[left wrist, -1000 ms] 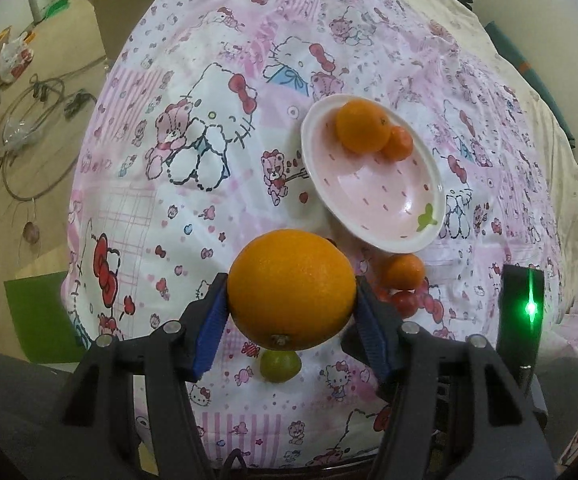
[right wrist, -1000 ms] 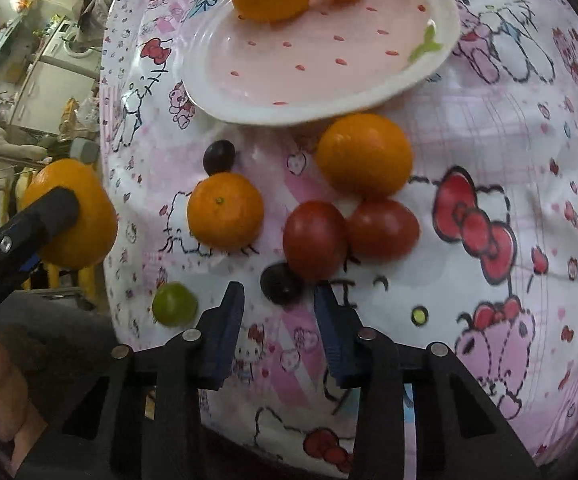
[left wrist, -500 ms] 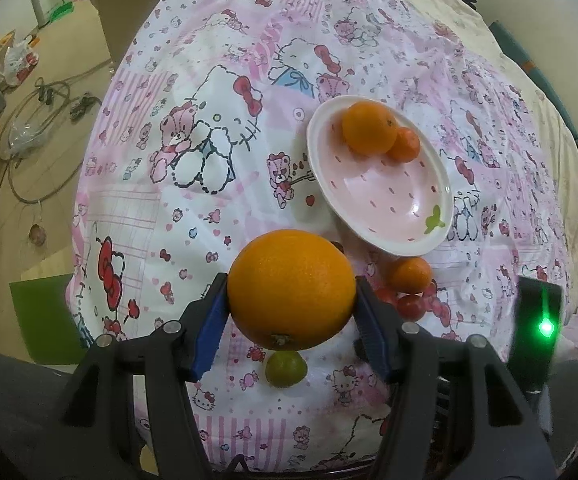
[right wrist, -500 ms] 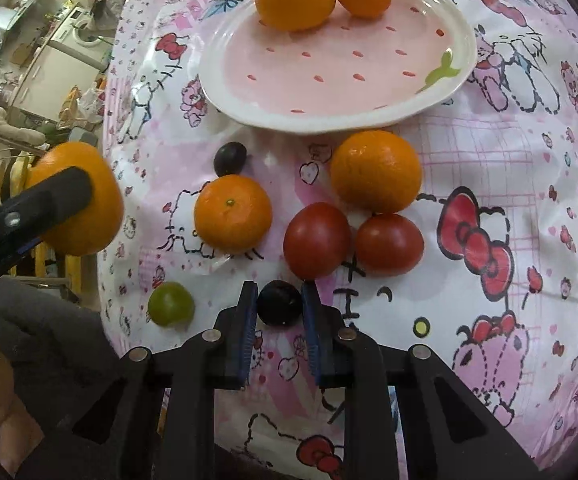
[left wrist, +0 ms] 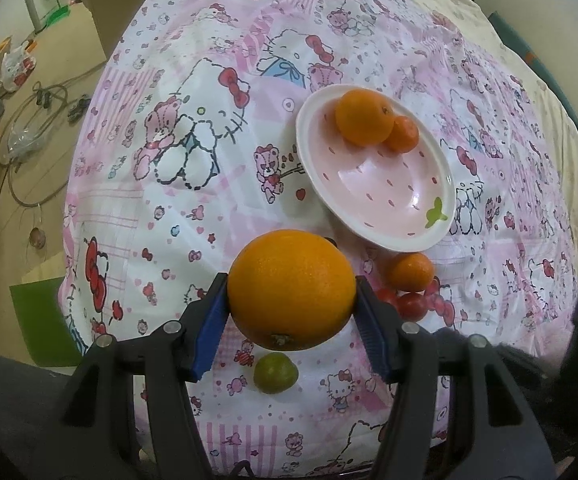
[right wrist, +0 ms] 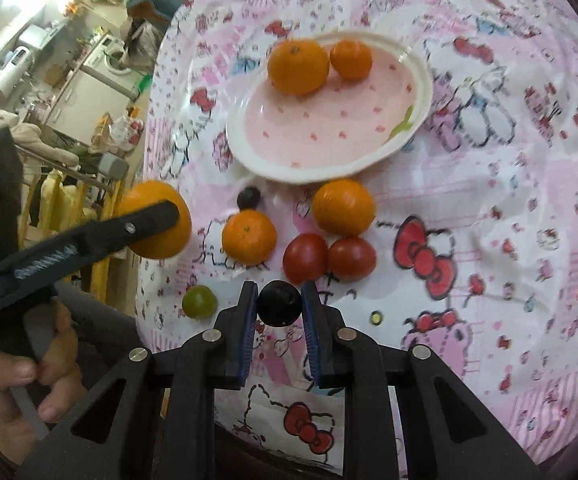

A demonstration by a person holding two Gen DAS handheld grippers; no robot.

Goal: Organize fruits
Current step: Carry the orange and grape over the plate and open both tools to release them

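Left wrist view: the left claw grips a big orange above the bed, short of the pink plate; next, carry it over. The right claw, open a second ago, now clamps a dark grape and has lifted it.

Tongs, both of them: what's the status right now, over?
Left tongs shut on big orange. Right tongs shut on dark plum. Plate holds two oranges, room left. Path to it clear.
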